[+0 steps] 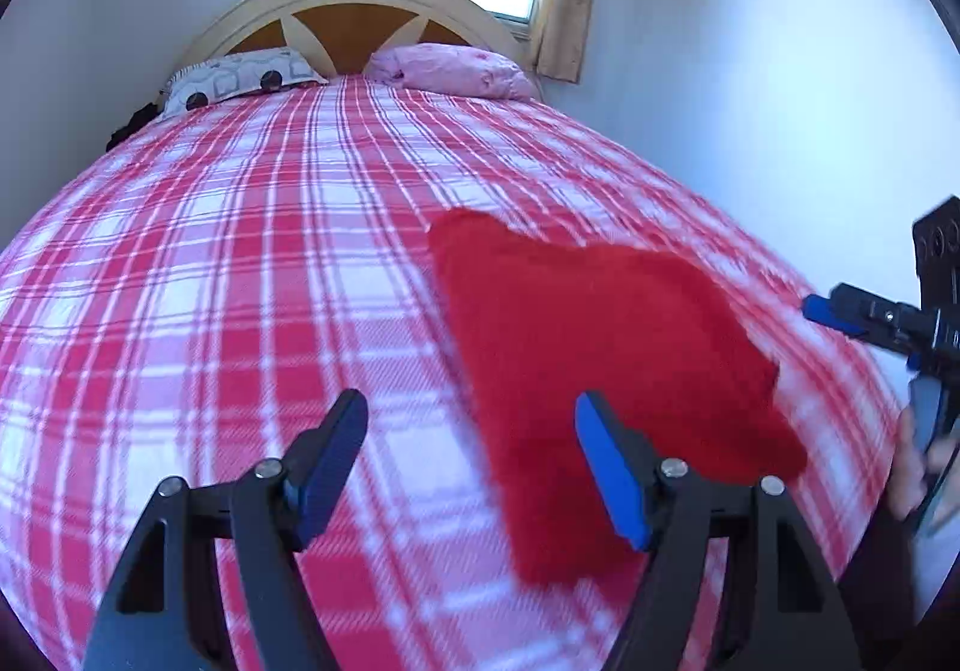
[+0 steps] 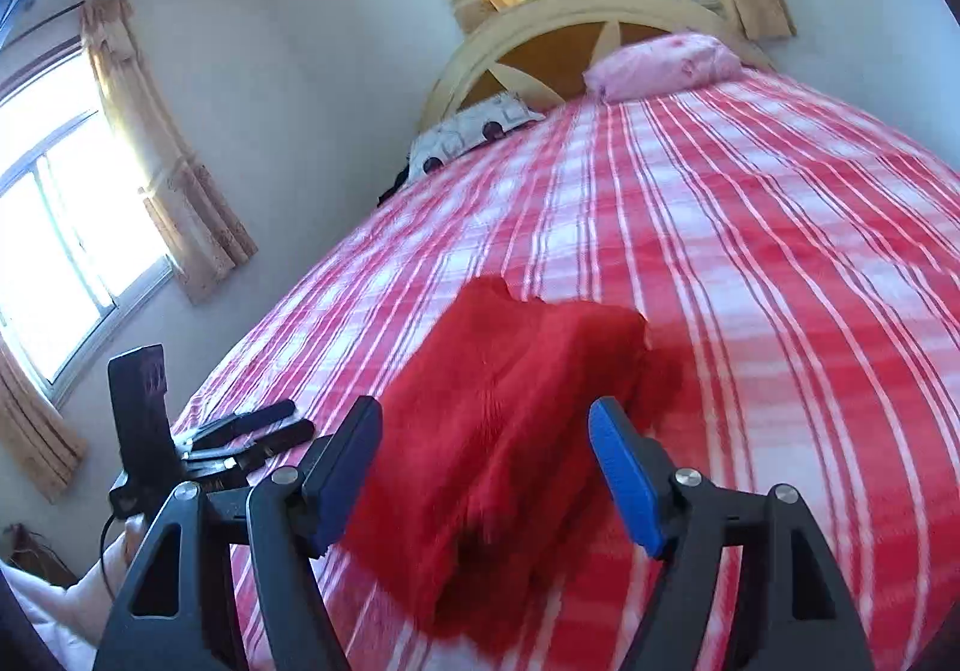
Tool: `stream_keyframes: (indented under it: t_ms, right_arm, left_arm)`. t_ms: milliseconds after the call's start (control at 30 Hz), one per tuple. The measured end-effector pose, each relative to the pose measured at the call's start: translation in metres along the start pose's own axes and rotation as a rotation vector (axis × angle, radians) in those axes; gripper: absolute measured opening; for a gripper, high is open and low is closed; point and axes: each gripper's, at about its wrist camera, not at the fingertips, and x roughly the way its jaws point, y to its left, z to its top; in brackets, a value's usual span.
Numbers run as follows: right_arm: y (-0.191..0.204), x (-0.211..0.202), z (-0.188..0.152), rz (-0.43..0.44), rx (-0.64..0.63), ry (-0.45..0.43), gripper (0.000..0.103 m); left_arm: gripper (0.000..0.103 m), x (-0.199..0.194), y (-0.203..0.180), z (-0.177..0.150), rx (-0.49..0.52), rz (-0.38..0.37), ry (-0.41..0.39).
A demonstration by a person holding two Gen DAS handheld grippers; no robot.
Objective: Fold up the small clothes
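The left gripper (image 1: 471, 467) is held spread, nothing pinched, above the plaid bedspread (image 1: 240, 251). The folded red garment (image 1: 600, 347) is laid flat on it. The right gripper (image 2: 486, 467) is spread too, jaws empty, over the garment.

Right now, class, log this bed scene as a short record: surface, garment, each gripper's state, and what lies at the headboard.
surface: red and white plaid bedspread
garment: fuzzy red folded cloth, lying flat on the bedspread
left gripper: open, nothing between its jaws, just left of the cloth
right gripper: open, above the cloth's near edge, not gripping it
headboard end: pink pillow and white patterned pillow, side by side
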Motion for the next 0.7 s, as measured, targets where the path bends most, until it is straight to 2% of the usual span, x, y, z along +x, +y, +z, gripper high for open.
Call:
stream_keyframes:
  t_ms: [67,100,167,200,267,300,333,433,533,567,600,633,700]
  right_arm:
    - [0.005,0.026,-0.006,-0.027,-0.044,0.084,0.059]
    - [0.006,0.040,-0.011,-0.109,-0.090,0.130,0.050]
    - [0.000,0.061,-0.021,-0.320,-0.163,0.185,0.048]
    - [-0.013,0.068,-0.022,-0.310,-0.138,0.188,0.049]
    - [-0.040,0.076,-0.019,-0.254,-0.014,0.189,0.060]
    - [-0.052,0.077,-0.017,-0.237,0.037,0.189,0.070]
    - [-0.063,0.078,-0.016,-0.209,0.080,0.186,0.074]
    - [-0.071,0.072,-0.015,-0.160,0.115,0.164,0.074]
    - [-0.060,0.042,-0.012,-0.196,0.092,0.090,0.073]
    - [-0.054,0.029,-0.011,-0.215,0.080,0.062,0.072]
    - [-0.043,0.017,-0.010,-0.217,0.052,0.034,0.061]
    - [-0.033,0.010,-0.009,-0.197,0.020,0.022,0.045]
    - [-0.008,0.002,-0.010,-0.141,-0.054,0.012,0.035]
  left_arm:
    - [0.075,0.015,-0.013,0.002,0.000,-0.014,0.008]
    - [0.074,0.022,-0.021,-0.003,0.014,-0.005,0.020]
    - [0.074,0.033,-0.037,-0.021,0.081,0.027,0.053]
    - [0.075,0.036,-0.041,-0.031,0.105,0.046,0.064]
    - [0.075,0.040,-0.041,-0.050,0.096,0.047,0.099]
    - [0.075,0.037,-0.039,-0.054,0.073,0.037,0.107]
    - [0.075,0.033,-0.039,-0.054,0.067,0.036,0.103]
    - [0.076,0.025,-0.042,-0.054,0.116,0.048,0.116]
    - [0.076,0.010,-0.043,-0.053,0.164,0.025,0.125]
    - [0.076,0.004,-0.044,-0.055,0.171,0.008,0.130]
    - [0.076,0.000,-0.043,-0.054,0.177,-0.010,0.137]
    - [0.076,-0.005,-0.038,-0.051,0.177,-0.024,0.135]
    - [0.078,-0.008,-0.031,-0.041,0.166,-0.031,0.115]
